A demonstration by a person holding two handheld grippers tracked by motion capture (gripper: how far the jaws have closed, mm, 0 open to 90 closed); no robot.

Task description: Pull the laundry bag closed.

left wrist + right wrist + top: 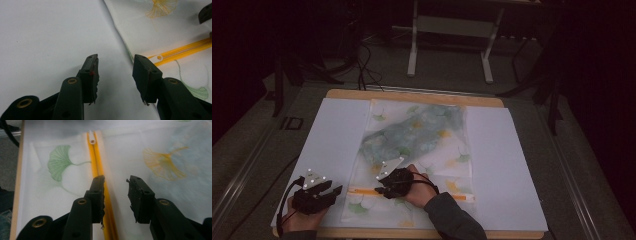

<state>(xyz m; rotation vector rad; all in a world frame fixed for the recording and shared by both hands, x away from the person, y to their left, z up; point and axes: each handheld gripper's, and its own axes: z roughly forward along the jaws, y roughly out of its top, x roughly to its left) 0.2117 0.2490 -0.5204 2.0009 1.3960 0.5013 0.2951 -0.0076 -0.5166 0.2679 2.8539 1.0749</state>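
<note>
Lying flat mid-table on a white sheet (332, 130): a translucent bag (447, 155) printed with ginkgo leaves, bluish cloth (422, 130) inside, orange zipper (362, 191) across its near end. Left gripper (337, 190) sits over the sheet just beside the bag's left edge, jaws apart, nothing between them. Right gripper (379, 190) hovers over the zipper, jaws apart and empty, one jaw overlapping the orange strip (96, 165). White zipper pull (159, 58) near the left end.

Wooden table (412, 95) under white sheet (332, 135), leaf-print bag (432, 150) atop.
</note>
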